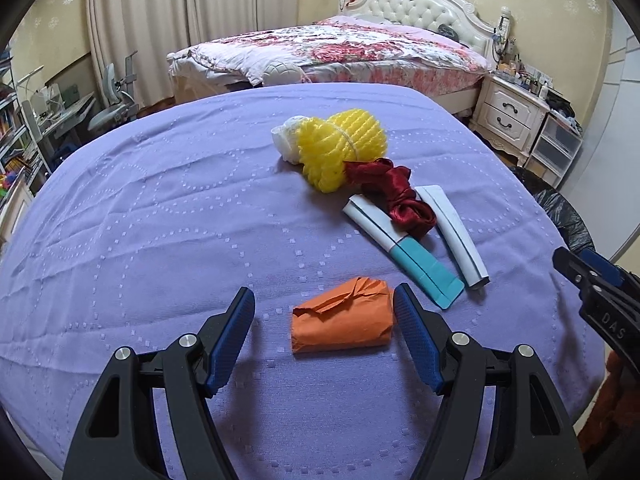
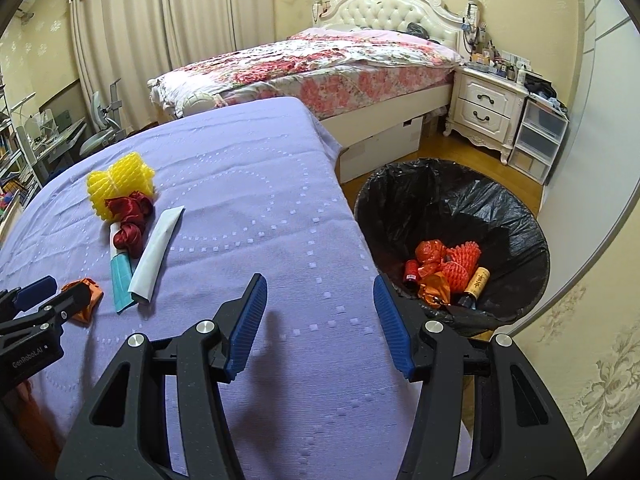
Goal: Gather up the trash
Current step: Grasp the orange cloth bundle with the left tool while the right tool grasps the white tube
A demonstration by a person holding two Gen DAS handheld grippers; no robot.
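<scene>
While left gripper [image 1: 324,332] straddles orange wad [image 1: 342,324], jaws apart | right gripper [image 2: 320,320] apart, empty | risk: soft paper slipping out near table [image 1: 160,200] edge.

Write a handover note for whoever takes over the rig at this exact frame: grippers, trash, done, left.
Left gripper: open, fingers either side of the orange paper wad on the purple cloth; not closed on it.
Right gripper: open, empty, over the cloth's edge near the bin.
Done: the black-lined bin already holds orange netting, a red spool and a bottle.
Left on the cloth: the orange wad, yellow foam netting, a white wad behind it, red ribbon, a teal-and-white tube and a white tube.
Next, probably: close on the wad and carry it to the bin.
</scene>
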